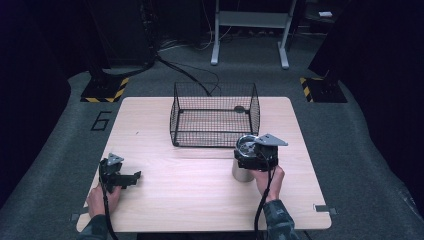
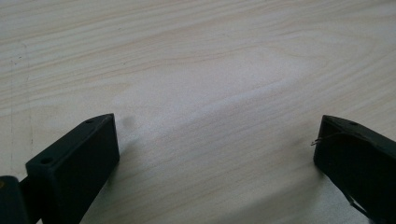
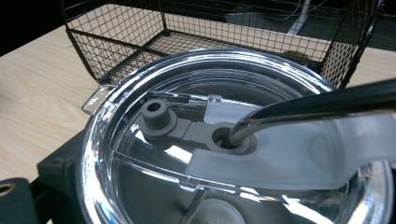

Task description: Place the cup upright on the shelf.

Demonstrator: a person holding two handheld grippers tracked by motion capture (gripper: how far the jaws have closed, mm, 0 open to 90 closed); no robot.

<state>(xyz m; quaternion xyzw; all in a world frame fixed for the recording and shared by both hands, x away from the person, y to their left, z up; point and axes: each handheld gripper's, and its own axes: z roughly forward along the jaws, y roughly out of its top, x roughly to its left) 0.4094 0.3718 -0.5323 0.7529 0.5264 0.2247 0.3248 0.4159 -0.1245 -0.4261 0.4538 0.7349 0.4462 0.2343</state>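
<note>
Right gripper (image 1: 252, 159) clamped around the steel tumbler (image 1: 243, 167) with its clear lid (image 3: 233, 140) and metal straw (image 3: 317, 105), standing on the table (image 1: 200, 200) just before the empty wire basket (image 1: 215, 114), not yet placed inside; left gripper (image 1: 131, 178) wide open, idle.

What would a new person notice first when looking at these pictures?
First, the steel tumbler with its clear lid and metal straw, gripped by the right gripper at the table's right front. Behind it, a black wire basket stands on the wooden table. At the front left, the left gripper rests open over bare wood.
</note>
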